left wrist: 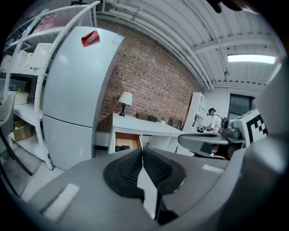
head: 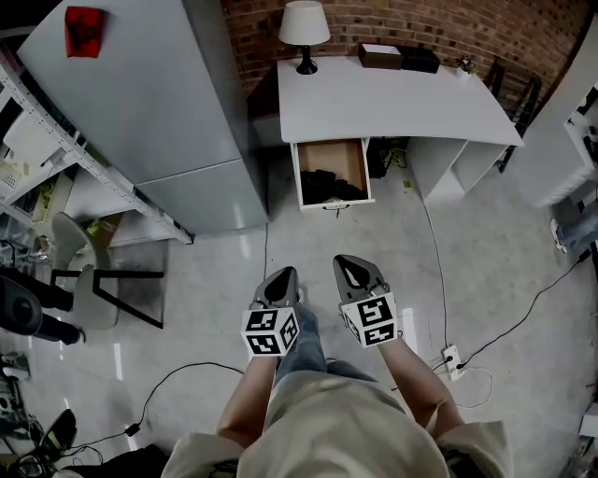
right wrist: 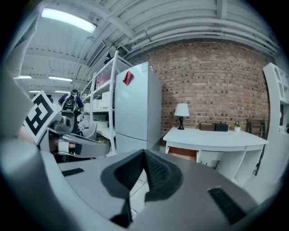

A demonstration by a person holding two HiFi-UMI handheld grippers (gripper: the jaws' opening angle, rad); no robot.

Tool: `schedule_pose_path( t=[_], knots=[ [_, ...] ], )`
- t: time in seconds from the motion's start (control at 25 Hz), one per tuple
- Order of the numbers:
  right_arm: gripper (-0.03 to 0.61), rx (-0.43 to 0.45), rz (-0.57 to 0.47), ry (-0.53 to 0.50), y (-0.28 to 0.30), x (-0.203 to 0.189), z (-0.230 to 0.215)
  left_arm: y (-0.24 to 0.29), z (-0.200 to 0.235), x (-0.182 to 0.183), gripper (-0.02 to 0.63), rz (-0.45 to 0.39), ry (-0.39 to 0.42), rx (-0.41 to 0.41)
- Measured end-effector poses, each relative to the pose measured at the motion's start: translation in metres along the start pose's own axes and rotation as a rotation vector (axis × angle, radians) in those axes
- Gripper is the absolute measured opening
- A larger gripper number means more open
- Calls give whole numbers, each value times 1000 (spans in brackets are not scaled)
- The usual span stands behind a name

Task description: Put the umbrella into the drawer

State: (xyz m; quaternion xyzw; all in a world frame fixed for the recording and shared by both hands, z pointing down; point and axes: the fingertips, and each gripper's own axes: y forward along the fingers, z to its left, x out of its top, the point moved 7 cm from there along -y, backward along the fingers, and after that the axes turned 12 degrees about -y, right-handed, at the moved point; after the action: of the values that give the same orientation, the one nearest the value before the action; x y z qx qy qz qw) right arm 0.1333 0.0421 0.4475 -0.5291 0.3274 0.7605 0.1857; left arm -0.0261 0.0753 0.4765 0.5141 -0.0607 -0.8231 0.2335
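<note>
Drawer (head: pixel 332 155) stood open well ahead, dark bundle (head: pixel 329 185), likely the umbrella, lying across it; my left gripper (head: pixel 283 276) and right gripper (head: pixel 349 268) were clenched empty, the right nearer.

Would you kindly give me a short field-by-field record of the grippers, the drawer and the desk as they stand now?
left gripper: shut, nothing between the jaws
right gripper: shut, nothing between the jaws
drawer: pulled open, under the desk's left end in the head view
drawer contents: dark item, apparently the umbrella
desk: white, lamp at its back left corner
fridge: stands left of the desk
</note>
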Motion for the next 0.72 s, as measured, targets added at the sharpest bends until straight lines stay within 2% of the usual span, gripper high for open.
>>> schedule_pose_path(
  t=[0.2, 0.4, 0.72],
  knots=[
    [3, 3, -26, 30, -60, 6, 23, -50, -38, -16, 12, -4, 1, -11],
    [3, -3, -56, 19, -105, 24, 31, -90, -70, -19, 12, -8, 39, -38],
    [3, -16, -102, 0, -147, 34, 48, -126, -87, -26, 12, -41, 49, -52]
  ],
)
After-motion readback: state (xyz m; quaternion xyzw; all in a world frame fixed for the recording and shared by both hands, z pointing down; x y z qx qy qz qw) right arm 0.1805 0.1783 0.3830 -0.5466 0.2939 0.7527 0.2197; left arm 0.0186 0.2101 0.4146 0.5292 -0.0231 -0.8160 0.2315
